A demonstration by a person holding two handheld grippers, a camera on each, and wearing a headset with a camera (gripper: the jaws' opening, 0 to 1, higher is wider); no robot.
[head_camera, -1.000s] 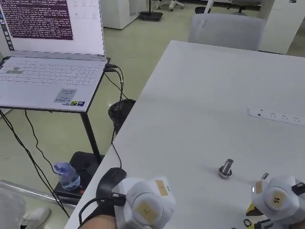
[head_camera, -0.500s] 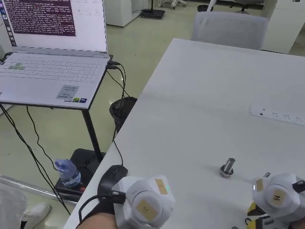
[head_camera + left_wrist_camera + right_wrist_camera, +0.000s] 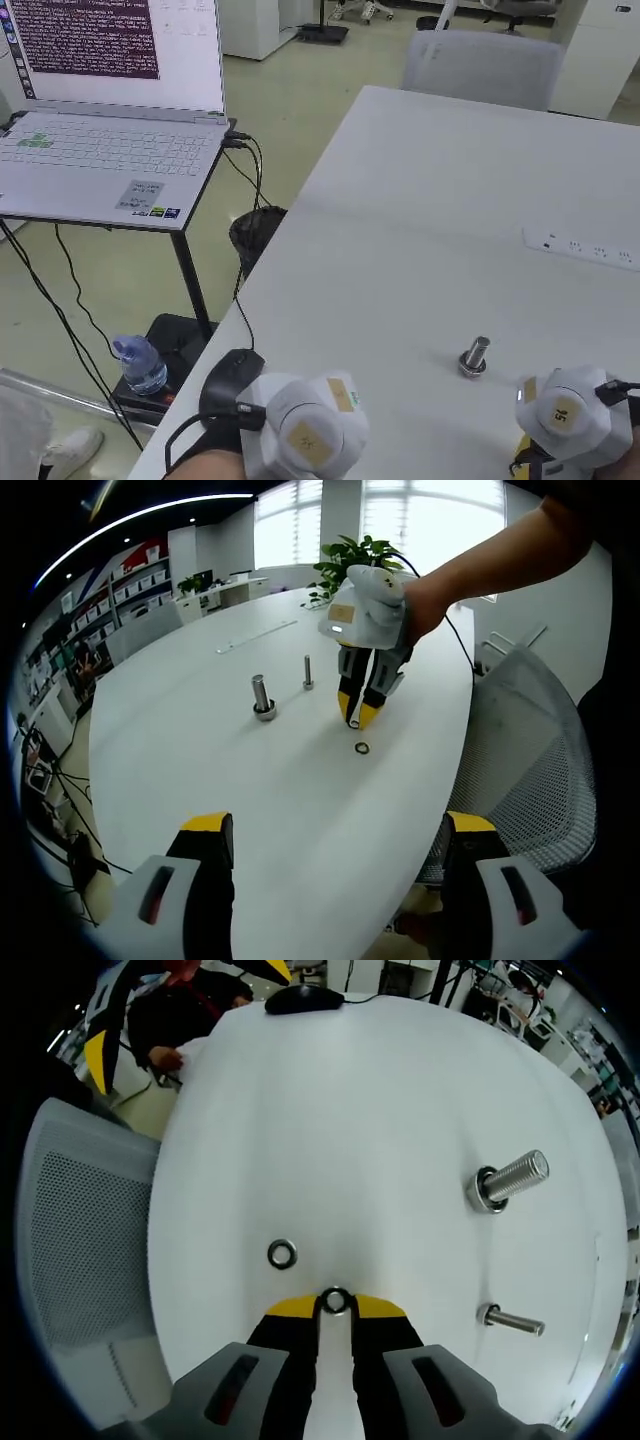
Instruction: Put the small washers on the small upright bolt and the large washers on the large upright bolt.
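Observation:
The large upright bolt (image 3: 507, 1180) and the thin small bolt (image 3: 512, 1321) stand on the white table (image 3: 370, 1110). My right gripper (image 3: 335, 1307) has its yellow tips down at the table surface, shut on a washer (image 3: 335, 1301). A second washer (image 3: 282, 1254) lies loose just beside the tips. In the left gripper view the right gripper (image 3: 358, 715) points down near a washer (image 3: 361, 748), with the large bolt (image 3: 263, 697) and small bolt (image 3: 308, 672) behind it. My left gripper (image 3: 337, 825) is open and holds nothing. The large bolt (image 3: 474, 355) also stands in the head view.
A power strip (image 3: 580, 247) lies at the table's far right. A black mouse (image 3: 228, 375) sits at the near table edge. A laptop (image 3: 110, 150) stands on a side stand to the left. Grey chairs (image 3: 480, 62) (image 3: 525, 740) stand around the table.
In the head view the right gripper has shifted slightly left and now covers the washers that showed below it. The left gripper has stayed put.

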